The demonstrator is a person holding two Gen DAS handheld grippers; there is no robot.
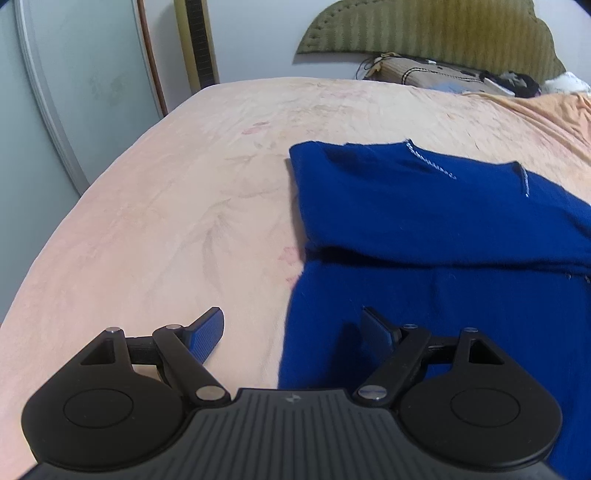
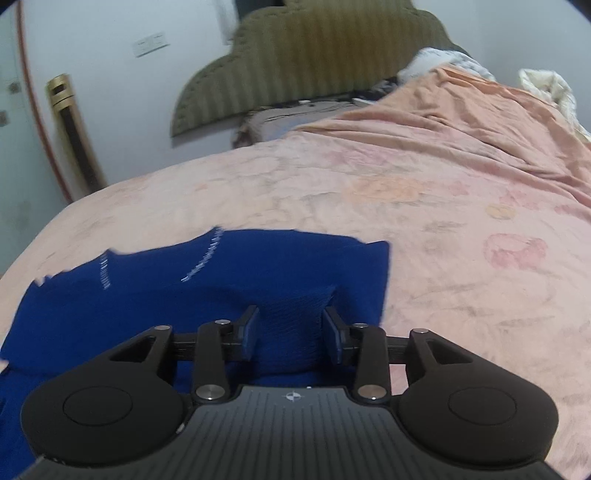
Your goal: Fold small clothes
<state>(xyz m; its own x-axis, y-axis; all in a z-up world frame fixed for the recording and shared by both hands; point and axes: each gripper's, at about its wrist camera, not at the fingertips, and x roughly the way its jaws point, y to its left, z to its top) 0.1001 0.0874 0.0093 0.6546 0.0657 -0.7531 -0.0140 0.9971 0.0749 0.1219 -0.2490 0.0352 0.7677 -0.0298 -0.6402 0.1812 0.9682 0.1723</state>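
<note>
One blue sweater (image 1: 424,221) lies flat on the peach bedspread (image 1: 166,192), its neckline with pale stitching turned toward the one green headboard (image 1: 424,33) and its long axis running from there back toward the grippers, with a fold crease crossing it midway. The left gripper (image 1: 295,328) stands with its two jaws wide apart, one blue pad (image 1: 207,332) over bare bedspread and the other over the sweater's left edge, gripping nothing. The right gripper (image 2: 291,332) has its jaws partly closed with a raised bunch of sweater cloth between them, near the garment's right edge.
</note>
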